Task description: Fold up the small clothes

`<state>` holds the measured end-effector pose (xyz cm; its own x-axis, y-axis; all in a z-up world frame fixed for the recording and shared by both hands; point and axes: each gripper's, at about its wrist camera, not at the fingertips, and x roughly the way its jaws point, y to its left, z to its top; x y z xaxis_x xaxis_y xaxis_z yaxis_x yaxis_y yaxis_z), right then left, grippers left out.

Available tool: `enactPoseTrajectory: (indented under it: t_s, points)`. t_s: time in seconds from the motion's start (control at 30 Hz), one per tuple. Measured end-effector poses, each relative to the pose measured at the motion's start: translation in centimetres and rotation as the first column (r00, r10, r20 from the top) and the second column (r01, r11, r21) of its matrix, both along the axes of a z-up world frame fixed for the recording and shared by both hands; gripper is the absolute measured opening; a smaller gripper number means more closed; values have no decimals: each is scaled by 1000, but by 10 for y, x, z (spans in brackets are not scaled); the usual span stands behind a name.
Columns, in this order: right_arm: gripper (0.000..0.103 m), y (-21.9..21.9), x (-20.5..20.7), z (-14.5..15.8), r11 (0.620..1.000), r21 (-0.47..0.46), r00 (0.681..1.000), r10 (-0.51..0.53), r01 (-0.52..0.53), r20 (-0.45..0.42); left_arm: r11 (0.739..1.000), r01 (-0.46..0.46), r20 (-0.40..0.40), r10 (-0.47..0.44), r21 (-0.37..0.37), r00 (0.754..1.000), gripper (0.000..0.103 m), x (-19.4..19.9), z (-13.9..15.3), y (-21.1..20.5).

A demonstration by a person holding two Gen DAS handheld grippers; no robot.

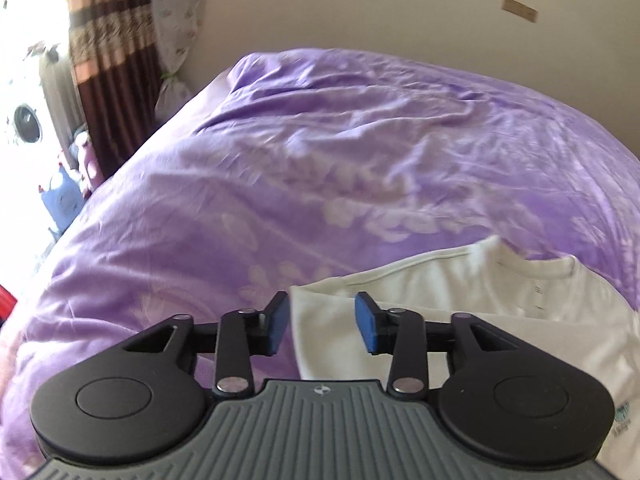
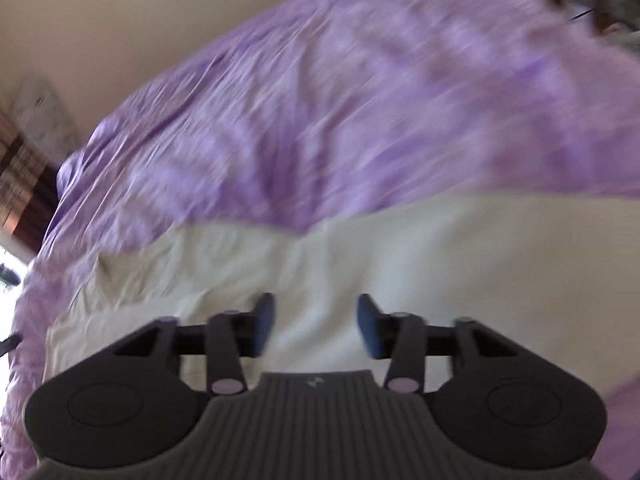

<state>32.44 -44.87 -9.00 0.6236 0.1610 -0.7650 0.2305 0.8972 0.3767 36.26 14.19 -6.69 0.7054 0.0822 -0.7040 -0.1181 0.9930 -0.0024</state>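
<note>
- My left gripper has its 2 blue pads spread apart with nothing between them; it hovers over the left edge of the white shirt.
- The shirt lies flat on the purple bedspread, its collar toward the far side and a small teal print near the right border of my view.
- From the left gripper I see bare bedspread running far left and ahead of the shirt's edge, up to the wall and a striped curtain.
- My right gripper is also spread wide, holding nothing, over the middle of the shirt.
- That view is blurred; the shirt's far edge meets the bedspread just ahead, with cloth to both sides.
</note>
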Motion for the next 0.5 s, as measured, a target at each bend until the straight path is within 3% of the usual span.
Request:
enactPoseTrajectory:
  t_s: [0.17,0.33,0.5]
  points:
    - [57,-119,-55,21,968,-27,968,-250,250,-19,997,49,-3,-49,54,999,51,0,2,-33]
    - [56,-221,-111,-9,875,-12,871,-483,484,-89,999,35,-45,-35,-6,998,51,5,-7,-47]
    - [52,-277,-143,-50,788,40,785,-605,614,-132,1000,24,-77,-22,19,997,51,8,-17,-57]
